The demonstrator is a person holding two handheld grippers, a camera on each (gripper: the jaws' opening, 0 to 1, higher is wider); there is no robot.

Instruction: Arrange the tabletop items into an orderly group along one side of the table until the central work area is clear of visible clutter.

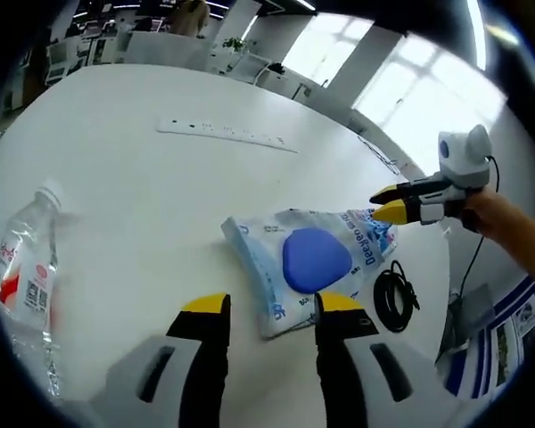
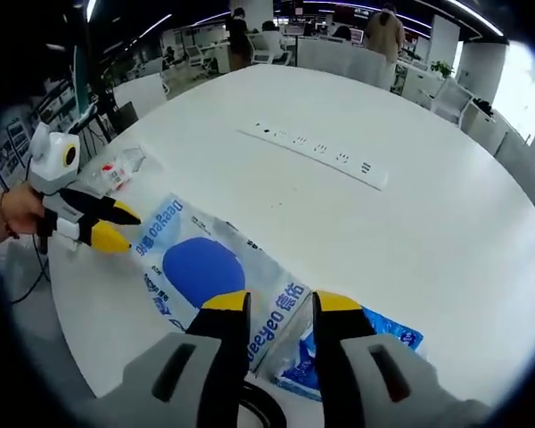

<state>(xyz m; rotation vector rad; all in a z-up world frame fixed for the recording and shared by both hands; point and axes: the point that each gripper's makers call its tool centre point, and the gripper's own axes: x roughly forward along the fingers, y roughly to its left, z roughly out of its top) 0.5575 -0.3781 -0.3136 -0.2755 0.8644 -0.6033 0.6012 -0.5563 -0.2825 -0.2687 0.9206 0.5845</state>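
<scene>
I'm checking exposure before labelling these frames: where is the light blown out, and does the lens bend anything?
Left gripper view: windows at upper right are washed out white; the power strip curves with the fisheye. Right gripper view: lighting is more even, with a bright window at the right edge; the white table bulges round.

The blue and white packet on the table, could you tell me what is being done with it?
A person holds a gripper in each hand at opposite ends of the blue and white packet. The left gripper and right gripper both sit open at its edges. A water bottle and a coiled black cable lie nearby.
</scene>
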